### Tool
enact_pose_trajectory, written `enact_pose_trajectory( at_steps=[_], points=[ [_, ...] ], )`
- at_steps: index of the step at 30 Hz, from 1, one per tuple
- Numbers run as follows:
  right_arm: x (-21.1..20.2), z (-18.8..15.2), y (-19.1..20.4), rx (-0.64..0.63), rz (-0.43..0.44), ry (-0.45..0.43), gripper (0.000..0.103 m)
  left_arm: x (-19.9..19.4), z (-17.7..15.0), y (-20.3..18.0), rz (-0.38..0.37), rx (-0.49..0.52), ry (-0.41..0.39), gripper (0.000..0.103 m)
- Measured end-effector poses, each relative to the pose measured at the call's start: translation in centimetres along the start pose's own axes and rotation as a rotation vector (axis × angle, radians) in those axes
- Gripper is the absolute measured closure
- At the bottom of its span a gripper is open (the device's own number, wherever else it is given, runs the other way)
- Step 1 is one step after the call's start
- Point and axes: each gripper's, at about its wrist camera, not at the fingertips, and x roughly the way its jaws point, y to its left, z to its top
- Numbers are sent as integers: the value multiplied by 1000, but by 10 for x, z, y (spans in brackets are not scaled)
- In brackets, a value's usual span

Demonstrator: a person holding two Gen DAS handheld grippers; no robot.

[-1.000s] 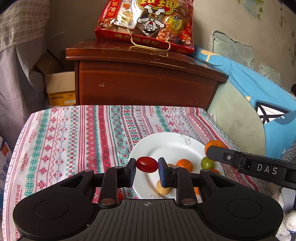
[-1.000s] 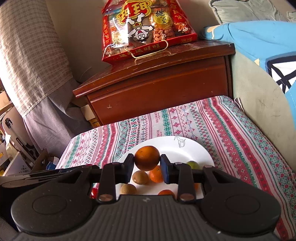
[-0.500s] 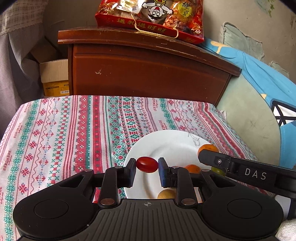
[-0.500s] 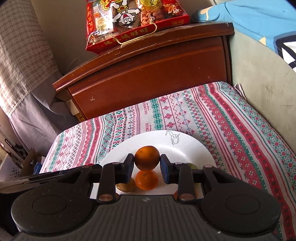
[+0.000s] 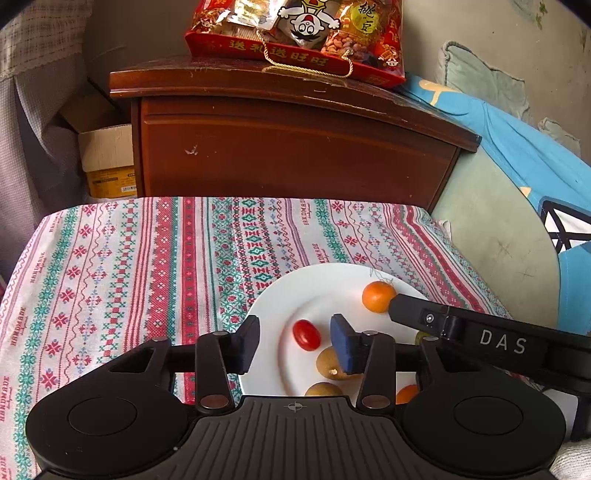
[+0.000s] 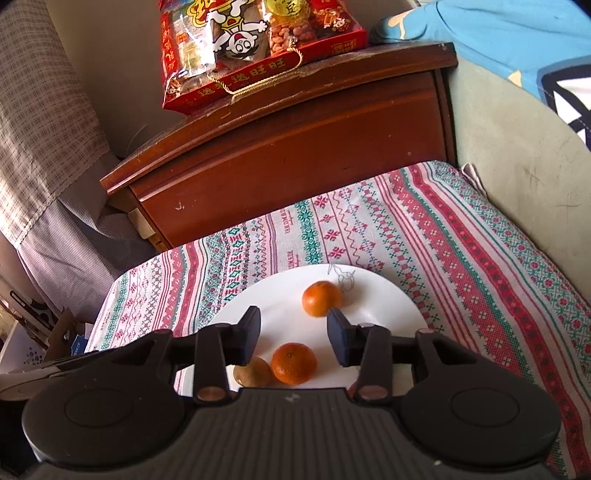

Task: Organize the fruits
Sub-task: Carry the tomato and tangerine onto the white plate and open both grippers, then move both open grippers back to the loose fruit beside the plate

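A plate (image 5: 266, 314) lies on the tablecloth (image 5: 147, 258), toward its right side. On the plate, a tomato (image 5: 306, 334) sits left of two longans (image 5: 328, 363) — a mandarin (image 5: 378, 296) lies farther back. Behind the cloth stands a cabinet (image 5: 295, 147), a snack bag (image 5: 295, 33) on top — a cardboard box (image 5: 107, 162) at its left.

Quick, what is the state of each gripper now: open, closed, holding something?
Left gripper: open, holding nothing; cherry tomato lies on the white plate.
Right gripper: open, holding nothing.
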Motion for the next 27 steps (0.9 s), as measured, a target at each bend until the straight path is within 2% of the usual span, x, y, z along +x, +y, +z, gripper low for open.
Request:
enact_pose_trajectory(
  at_steps=[5,8,13,20,23,27],
  points=[
    [-13,3,5,1,-9,-5,48,-12,6,0,12,-5,36,58],
    [-22,1,13,-17,-9,-3,48,-23,7,0,11,2,39,58],
    [-34,-7,29,-79,-3,1,44,-45,4,1,59,58,32,57],
    [-43,-23,45,-82,50,37,43,-66,-4,28,76,-35,36,57],
    [-50,-32,47,-75,65,49,41,-73,-7,35,69,-66,28,49],
    [-58,-41,47,-68,83,50,39,-75,-10,42,64,-99,27,48]
  ],
)
